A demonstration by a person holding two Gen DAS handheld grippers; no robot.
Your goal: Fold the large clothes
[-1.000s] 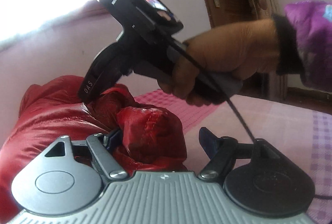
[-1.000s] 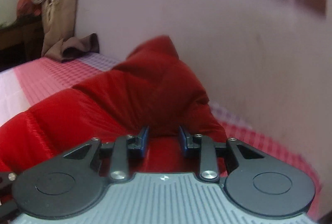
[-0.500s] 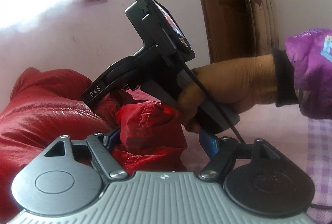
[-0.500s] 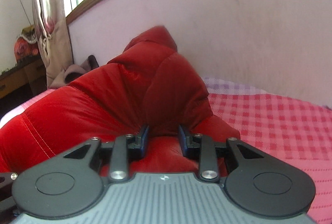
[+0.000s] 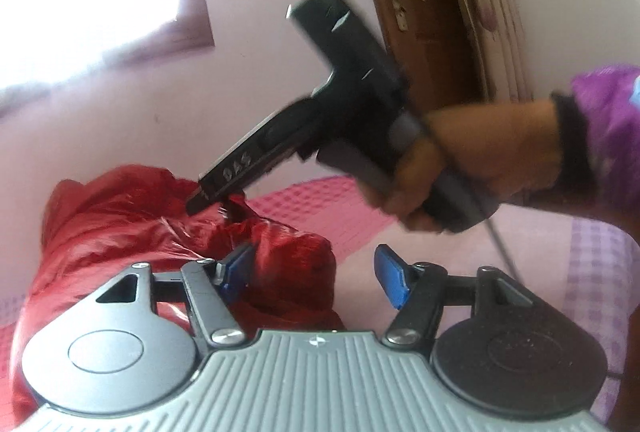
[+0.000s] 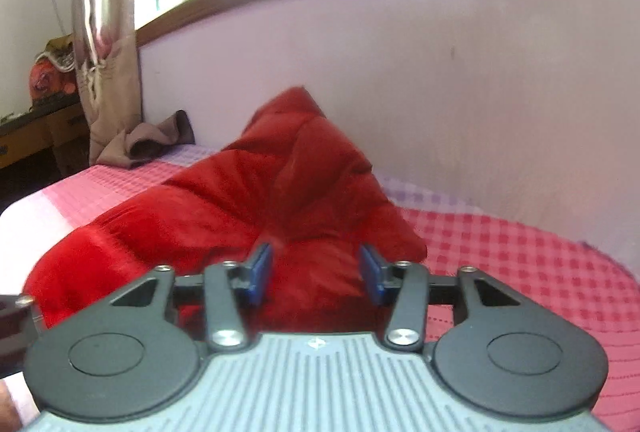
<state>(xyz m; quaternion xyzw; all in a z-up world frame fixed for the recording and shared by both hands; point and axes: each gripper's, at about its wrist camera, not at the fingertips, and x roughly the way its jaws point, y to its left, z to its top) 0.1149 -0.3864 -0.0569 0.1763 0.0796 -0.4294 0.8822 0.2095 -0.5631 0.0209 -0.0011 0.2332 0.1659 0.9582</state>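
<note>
A red puffer jacket (image 5: 120,232) lies bunched on the pink checked bed; it also shows in the right wrist view (image 6: 248,199). My left gripper (image 5: 316,272) is open, its blue pads wide apart, with a fold of the jacket beside its left pad. My right gripper (image 6: 316,272) is open just above the jacket, nothing between its pads. In the left wrist view the right gripper (image 5: 224,191) is held by a hand, tilted down, with its tip at the jacket's top.
The bed cover (image 6: 520,264) is pink and lilac checked. A pale wall (image 6: 400,91) runs along the bed's far side. A brown cloth (image 6: 148,143) lies at the bed's far corner by a curtain. A wooden door (image 5: 432,11) stands behind.
My right gripper has opened and let go of the jacket, which has dropped lower on the bed. My left gripper has opened wider. The right gripper has tilted down.
</note>
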